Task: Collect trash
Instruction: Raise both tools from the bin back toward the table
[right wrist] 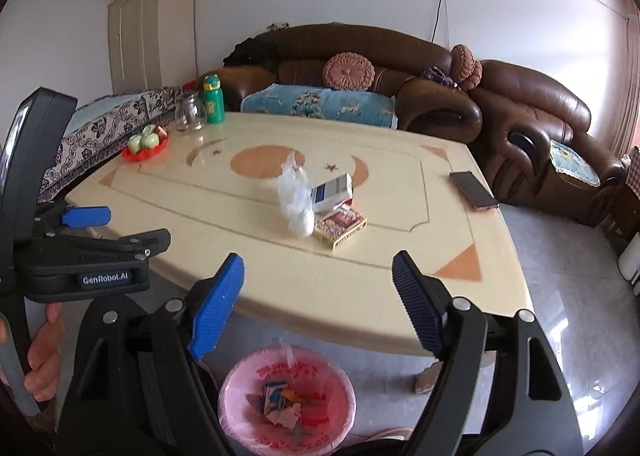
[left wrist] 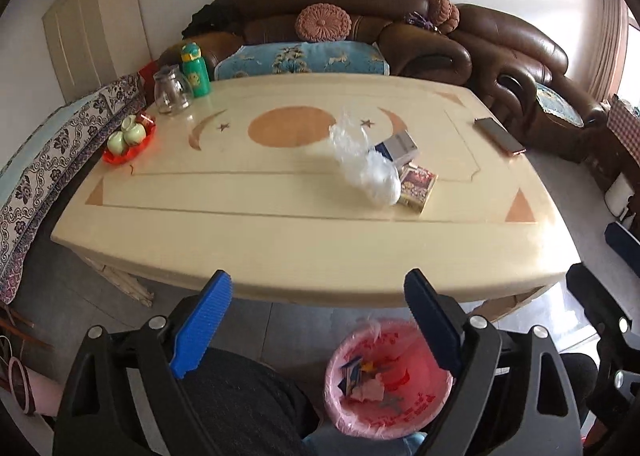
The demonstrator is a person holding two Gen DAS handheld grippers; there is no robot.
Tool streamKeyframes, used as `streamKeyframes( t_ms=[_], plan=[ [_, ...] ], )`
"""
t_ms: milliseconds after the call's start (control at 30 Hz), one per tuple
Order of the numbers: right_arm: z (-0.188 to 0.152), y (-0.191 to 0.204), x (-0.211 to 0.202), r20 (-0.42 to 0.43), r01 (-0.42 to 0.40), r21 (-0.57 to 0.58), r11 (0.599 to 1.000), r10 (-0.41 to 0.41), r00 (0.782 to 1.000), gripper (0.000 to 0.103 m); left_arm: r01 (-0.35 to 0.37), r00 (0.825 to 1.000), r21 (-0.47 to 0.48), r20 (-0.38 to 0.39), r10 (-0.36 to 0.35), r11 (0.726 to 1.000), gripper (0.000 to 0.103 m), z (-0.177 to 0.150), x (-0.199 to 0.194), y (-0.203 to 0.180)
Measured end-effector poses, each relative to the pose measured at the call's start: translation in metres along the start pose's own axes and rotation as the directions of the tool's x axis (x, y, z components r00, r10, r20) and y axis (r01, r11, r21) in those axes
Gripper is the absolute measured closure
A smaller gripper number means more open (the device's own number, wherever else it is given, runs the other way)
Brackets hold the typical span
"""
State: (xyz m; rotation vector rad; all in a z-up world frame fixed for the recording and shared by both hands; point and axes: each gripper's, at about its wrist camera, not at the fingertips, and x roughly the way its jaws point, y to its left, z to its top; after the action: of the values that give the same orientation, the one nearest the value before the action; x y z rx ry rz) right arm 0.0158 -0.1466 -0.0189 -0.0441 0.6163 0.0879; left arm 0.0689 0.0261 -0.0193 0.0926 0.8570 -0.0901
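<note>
Pink liner bag in the trash bin (left wrist: 386, 376) on the floor just in front of the table (left wrist: 280, 248), with a few scraps already inside and red printing on it too blurry to read. Both grippers hover over the near edge, empty: left gripper (left wrist: 318, 320) with its blue fingers spread wide, right gripper (right wrist: 318, 304) spread the same way. Still on the tabletop: a crumpled clear plastic bag (left wrist: 366, 164), touching a white-and-blue box (left wrist: 398, 146) and a patterned card box (left wrist: 418, 184), writing on both unreadable. Only the right wrist view catches the left gripper from the side, where you can read "GenRobot.AI" on its body, plus the hand (right wrist: 42, 360) gripping the handle. Only the left view shows a dark knitted knee under the fingers. Phone (right wrist: 474, 190) lies near the far right edge.
</note>
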Motion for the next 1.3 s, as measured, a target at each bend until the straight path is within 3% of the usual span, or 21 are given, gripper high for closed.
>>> streamKeyframes(
  t_ms=[500,900,1300],
  plan=[
    [0.019,-0.033,0.034,0.0,0.016,0.047,0.999,-0.016,1.0,0.027,-0.009,1.0,0.026,0.005,0.009,1.0,0.017,0.035,0.026,0.0],
    [0.035,-0.055,0.1,-0.058,0.006,0.015,1.0,-0.005,0.998,0.027,-0.002,0.999,0.033,-0.036,0.004,0.999,0.016,0.074,0.092,-0.022],
    [0.061,-0.076,0.205,-0.165,-0.137,-0.03,0.99,0.13,0.978,0.027,-0.002,0.994,0.006,-0.113,0.003,1.0,0.016,0.096,0.179,-0.045]
  ],
)
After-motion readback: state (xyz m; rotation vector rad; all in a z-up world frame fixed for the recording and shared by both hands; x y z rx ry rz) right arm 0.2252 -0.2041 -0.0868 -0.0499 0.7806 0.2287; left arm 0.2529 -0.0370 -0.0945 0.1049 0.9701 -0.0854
